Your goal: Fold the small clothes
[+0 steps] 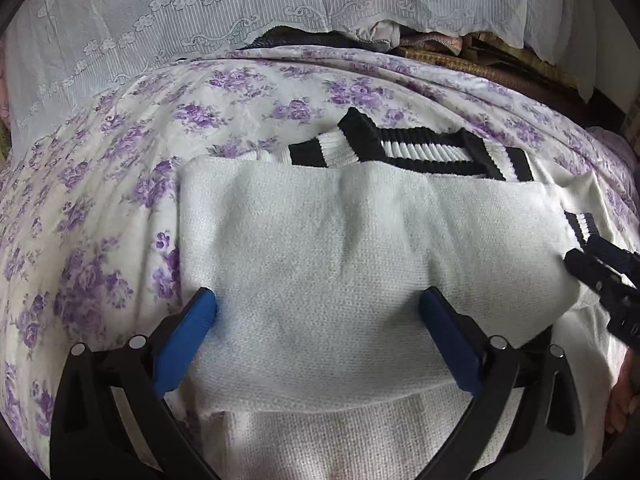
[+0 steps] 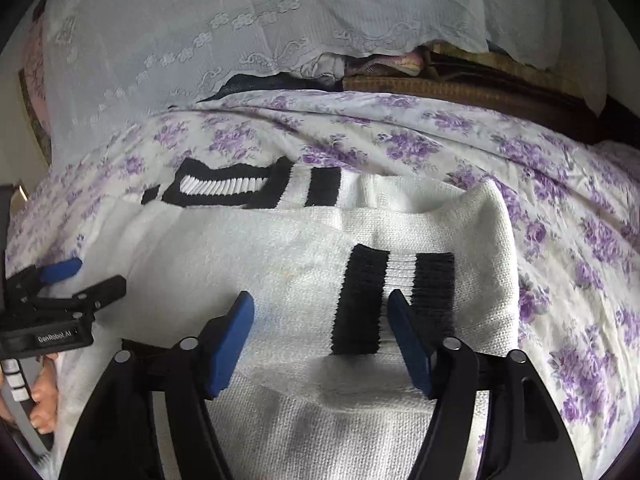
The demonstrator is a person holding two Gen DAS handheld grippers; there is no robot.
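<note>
The folded white sweater (image 1: 320, 248) lies on the floral bed sheet (image 1: 100, 208), spread between and ahead of the left gripper (image 1: 318, 310), whose jaws stand wide apart. The right gripper (image 2: 320, 312) is likewise open, over a black-striped cuff (image 2: 394, 300) (long axis crosswise). Bare sheet surrounds the sweater.

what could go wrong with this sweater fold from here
1. Both grippers, left and right, have their jaws open over the white sweater, so nothing pins the folded layer; the thick knit could spring back open.
2. The striped cuff lies between the right jaws; closing there might grab only the cuff and drag the sleeve out of place.
3. The flowered sheet is wrinkled, so a low pinch could catch it too.
</note>
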